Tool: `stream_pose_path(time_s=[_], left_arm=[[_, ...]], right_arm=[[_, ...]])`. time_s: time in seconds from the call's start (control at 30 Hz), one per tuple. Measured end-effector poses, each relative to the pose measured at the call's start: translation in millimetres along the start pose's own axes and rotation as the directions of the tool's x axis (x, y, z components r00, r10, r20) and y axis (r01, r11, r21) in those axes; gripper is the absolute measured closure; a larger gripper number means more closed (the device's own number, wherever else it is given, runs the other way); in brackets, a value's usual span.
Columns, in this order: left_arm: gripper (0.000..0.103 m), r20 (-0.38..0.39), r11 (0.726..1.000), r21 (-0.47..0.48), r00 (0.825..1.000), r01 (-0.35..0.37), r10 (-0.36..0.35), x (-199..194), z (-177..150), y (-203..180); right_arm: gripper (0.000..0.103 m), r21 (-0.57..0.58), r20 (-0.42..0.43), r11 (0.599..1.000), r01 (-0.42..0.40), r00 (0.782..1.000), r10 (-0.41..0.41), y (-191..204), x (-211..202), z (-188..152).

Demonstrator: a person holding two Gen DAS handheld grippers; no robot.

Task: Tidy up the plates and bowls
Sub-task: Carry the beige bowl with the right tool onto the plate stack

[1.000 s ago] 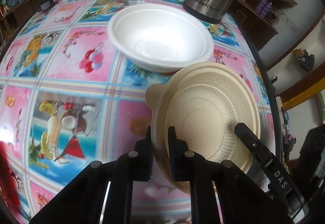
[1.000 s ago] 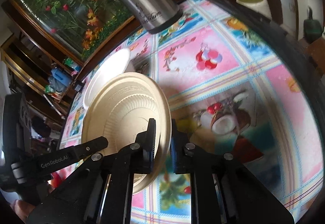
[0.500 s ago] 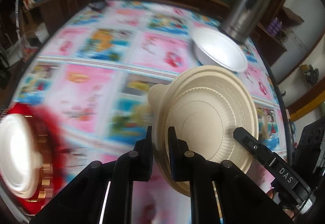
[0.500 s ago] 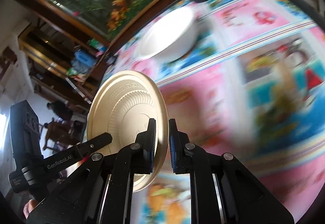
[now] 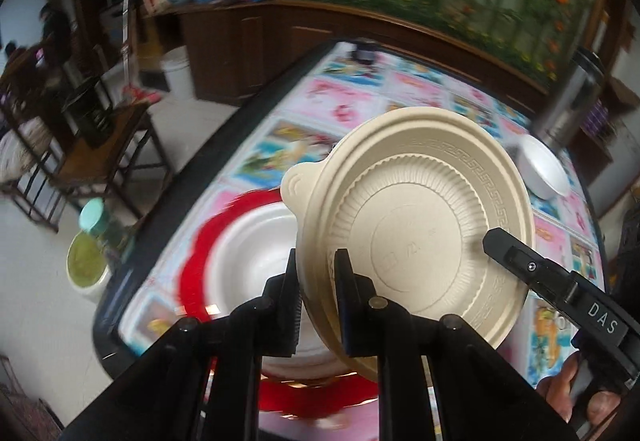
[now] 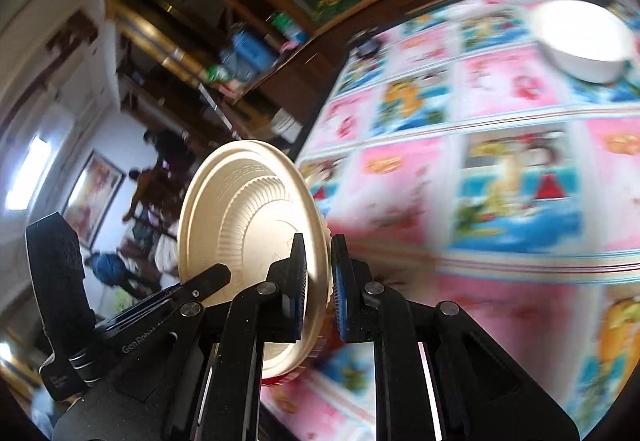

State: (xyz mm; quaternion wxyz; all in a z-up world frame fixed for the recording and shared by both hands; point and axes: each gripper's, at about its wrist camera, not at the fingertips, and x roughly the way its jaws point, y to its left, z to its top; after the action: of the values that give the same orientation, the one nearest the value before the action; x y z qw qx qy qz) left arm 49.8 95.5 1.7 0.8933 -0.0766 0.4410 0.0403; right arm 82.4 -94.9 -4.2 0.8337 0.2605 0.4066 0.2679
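Beige and ribbed, the lidded bowl [image 5: 416, 225] is carried between both tools. The left gripper [image 5: 316, 289] has its jaws clamped on the near rim, and the right gripper [image 6: 318, 277] pinches the opposite rim, its jaws likewise closed on the edge. The left jaws have just eased open a little, though the rim remains between them. The bowl hangs tilted in the air, its small tab pointing up and to the left in the left wrist view.

What the coming move turns on lies directly below — a white bowl [image 5: 256, 253] sitting on a red plate [image 5: 200, 241] near the corner of the table [image 5: 360, 89]. The carried bowl overlaps its right side, so it looks to need a short shift leftward and a levelling before it can go down to nest or cover. Neither hand is clearly the nearer.

A second white bowl [image 5: 544, 173] stands well apart, just beside a steel flask [image 5: 568, 97]. Nothing stands between the carried bowl and the stack, though the table edge is close.
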Motion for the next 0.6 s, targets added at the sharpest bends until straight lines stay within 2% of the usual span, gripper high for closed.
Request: stream_pose_path(time_s=[0.1, 0.27, 0.6], left_arm=[[0.087, -0.018, 1.000, -0.023, 1.000, -0.017, 0.017, 8, -3, 25], [0.087, -0.049, 0.999, -0.046, 0.999, -0.023, 0.021, 23, -8, 46], [0.087, -0.063, 0.999, -0.024, 0.998, -0.029, 0.028, 30, -16, 59]], right_arm=[[0.091, -0.014, -0.033, 1.000, 0.002, 0.999, -0.003, 15, 23, -11], [0.091, -0.040, -0.068, 0.999, 0.032, 0.997, -0.034, 28, 54, -26], [0.091, -0.029, -0.082, 0.997, 0.071, 0.994, -0.073, 24, 68, -34]])
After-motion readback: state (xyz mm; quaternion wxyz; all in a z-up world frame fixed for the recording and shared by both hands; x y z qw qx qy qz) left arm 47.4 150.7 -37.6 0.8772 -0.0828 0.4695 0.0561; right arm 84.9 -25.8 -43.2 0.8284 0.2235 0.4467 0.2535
